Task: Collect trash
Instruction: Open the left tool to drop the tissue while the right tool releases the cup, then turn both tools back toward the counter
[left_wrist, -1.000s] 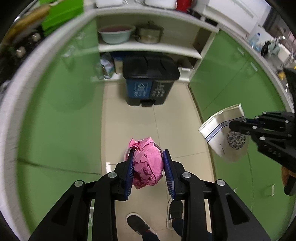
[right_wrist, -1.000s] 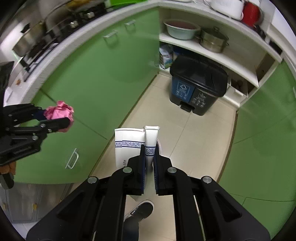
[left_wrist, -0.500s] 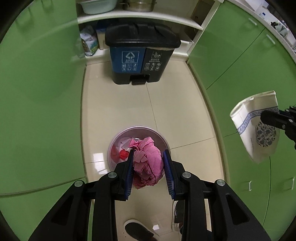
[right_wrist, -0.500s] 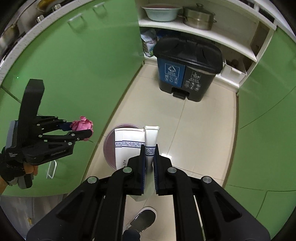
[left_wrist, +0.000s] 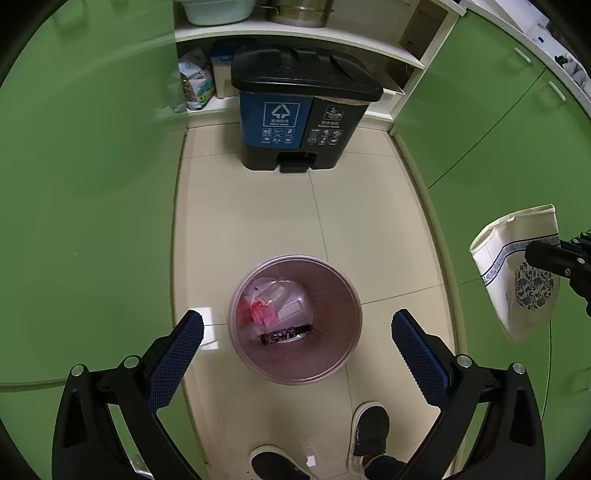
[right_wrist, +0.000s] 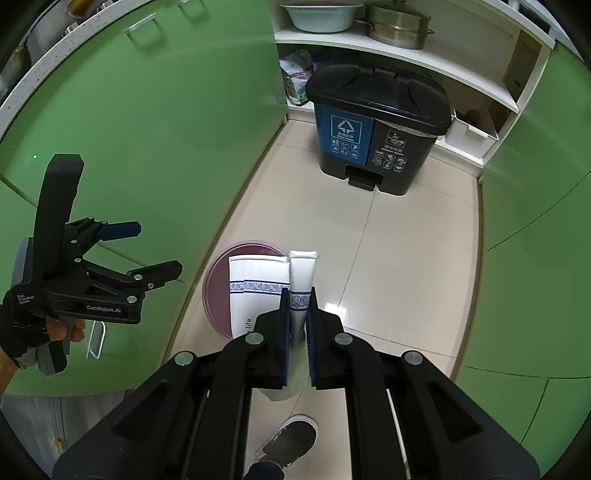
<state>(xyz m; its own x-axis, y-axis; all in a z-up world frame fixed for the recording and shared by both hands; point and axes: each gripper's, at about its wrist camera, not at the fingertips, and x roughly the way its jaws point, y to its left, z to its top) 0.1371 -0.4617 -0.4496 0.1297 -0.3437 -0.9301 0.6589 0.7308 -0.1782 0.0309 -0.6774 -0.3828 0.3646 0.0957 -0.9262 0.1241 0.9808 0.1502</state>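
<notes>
Hovering wide open and empty above the pink bin (left_wrist: 295, 369), the left tool (left_wrist: 295, 332) holds nothing; pink trash (left_wrist: 263, 314) lies inside. Right tool (right_wrist: 297, 325) is clamped on a paper bag (right_wrist: 255, 291), right of the bin.

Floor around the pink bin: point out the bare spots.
Bare tile lies between the pink bin and the black pedal bin, and right of the pink bin toward the green cabinets. Crowded near the shoes.

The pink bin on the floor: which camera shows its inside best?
The left wrist view: it looks straight down into the pink bin, showing trash at the bottom. In the right wrist view the paper bag covers most of it; only the rim shows.
</notes>
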